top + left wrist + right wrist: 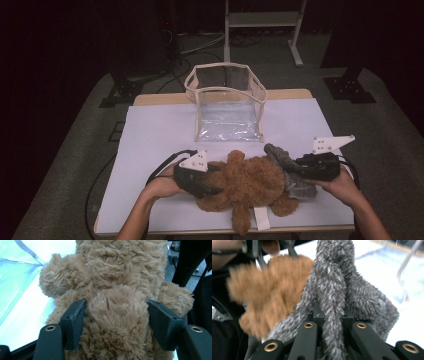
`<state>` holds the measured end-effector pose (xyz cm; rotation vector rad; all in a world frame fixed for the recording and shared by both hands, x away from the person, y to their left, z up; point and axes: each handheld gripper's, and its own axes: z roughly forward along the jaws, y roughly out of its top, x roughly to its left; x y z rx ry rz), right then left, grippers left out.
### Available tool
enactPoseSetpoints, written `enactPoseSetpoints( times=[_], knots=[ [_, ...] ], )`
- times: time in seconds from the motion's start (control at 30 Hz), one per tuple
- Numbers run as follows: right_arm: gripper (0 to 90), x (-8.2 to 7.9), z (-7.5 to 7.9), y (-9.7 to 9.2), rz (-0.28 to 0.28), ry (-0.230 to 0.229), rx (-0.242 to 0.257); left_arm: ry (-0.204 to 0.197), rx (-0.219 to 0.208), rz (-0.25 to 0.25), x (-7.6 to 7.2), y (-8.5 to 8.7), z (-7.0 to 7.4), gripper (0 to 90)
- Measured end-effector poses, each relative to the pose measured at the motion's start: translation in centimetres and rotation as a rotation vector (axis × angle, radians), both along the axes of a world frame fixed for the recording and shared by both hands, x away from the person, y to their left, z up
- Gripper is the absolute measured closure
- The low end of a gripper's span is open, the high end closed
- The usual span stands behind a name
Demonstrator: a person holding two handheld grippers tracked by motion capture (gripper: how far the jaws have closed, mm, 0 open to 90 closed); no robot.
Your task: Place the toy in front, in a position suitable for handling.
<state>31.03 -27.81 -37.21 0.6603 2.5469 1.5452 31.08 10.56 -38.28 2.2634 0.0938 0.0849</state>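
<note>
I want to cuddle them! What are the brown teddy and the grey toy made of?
Brown teddy: soft plush, probably synthetic; its long shaggy fluff shows in the left gripper view. Grey toy: also plush, looking spikier, with mixed grey and white tufts. Neither looks shiny.

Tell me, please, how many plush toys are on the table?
2. The brown plush toy lies at the near edge, held by the left gripper. The grey plush toy lies beside it, held by the right gripper. Others may be hidden underneath.
</note>
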Motion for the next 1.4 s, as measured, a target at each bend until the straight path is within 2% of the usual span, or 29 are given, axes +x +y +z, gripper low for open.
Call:
enactPoseSetpoints(
  times=[0.1, 0.17, 0.23, 0.4, 0.47, 0.53, 0.6, 0.7, 0.77, 0.83, 0.9, 0.97, 1.07, 1.13, 1.2, 1.23, 1.3, 1.4],
  knots=[
    [80.1, 0.7, 1.4, 1.2, 0.019, -0.027, 0.003, -0.001, 0.005, 0.003, 0.0, 0.0, 0.0, 33.5],
    [80.1, 1.0, 1.3, 2.0, 0.031, -0.02, -0.01, 0.005, -0.002, 0.01, 0.0, 0.2, -0.1, 33.5],
    [80.1, 1.2, 0.4, 2.1, 0.028, 0.001, -0.009, 0.009, -0.013, 0.015, 0.0, 0.3, -0.2, 33.5],
    [80.1, 0.6, -2.5, 0.3, -0.01, 0.081, 0.009, 0.006, -0.018, 0.02, 0.1, 0.2, -0.2, 33.6],
    [80.1, 0.1, -2.7, -0.5, -0.02, 0.087, 0.004, 0.002, -0.018, 0.024, 0.1, 0.0, -0.2, 33.6],
    [80.1, -0.3, -2.0, -0.9, -0.027, 0.072, 0.003, -0.006, -0.011, 0.027, 0.2, -0.3, -0.1, 33.5],
    [80.1, -0.6, -0.5, -1.0, -0.017, 0.044, 0.015, -0.008, -0.008, 0.029, 0.3, -0.5, -0.1, 33.3],
    [80.1, -0.9, 2.0, 0.2, 0.029, -0.007, 0.028, -0.01, -0.006, 0.031, 0.5, -0.8, 0.0, 33.3],
    [80.1, -0.9, 3.4, 1.9, 0.071, -0.04, 0.009, -0.01, -0.005, 0.034, 0.6, -1.0, 0.1, 32.9],
    [80.0, -0.8, 4.2, 4.0, 0.117, -0.06, -0.027, -0.022, 0.008, 0.033, 0.6, -1.0, 0.3, 32.2],
    [80.0, -0.7, 4.1, 5.9, 0.149, -0.062, -0.081, -0.03, 0.006, 0.039, 0.4, -0.8, 0.5, 31.1],
    [80.2, -0.4, 3.4, 6.8, 0.157, -0.05, -0.129, -0.041, -0.007, 0.039, 0.3, -0.1, 0.8, 30.5],
    [80.5, 0.0, 2.2, 6.1, 0.137, -0.037, -0.191, -0.047, -0.038, 0.055, -0.2, 1.5, 1.3, 29.7],
    [80.5, 0.2, 1.5, 4.8, 0.117, 0.0, -0.173, -0.051, -0.04, 0.069, -0.4, 2.5, 1.4, 29.1],
    [80.6, 0.4, 1.1, 3.7, 0.102, 0.021, -0.151, -0.051, -0.027, 0.084, -0.6, 3.4, 1.1, 29.1],
    [80.6, 0.4, 1.1, 3.4, 0.097, 0.021, -0.151, -0.039, -0.031, 0.092, -0.6, 3.8, 0.9, 29.1],
    [80.5, 0.3, 1.2, 3.5, 0.096, 0.016, -0.161, -0.015, -0.024, 0.095, -0.7, 4.0, 0.1, 30.1],
    [80.4, 0.3, 1.8, 4.2, 0.097, -0.001, -0.197, 0.003, -0.029, 0.072, -0.7, 3.1, -1.3, 33.5]
  ],
)
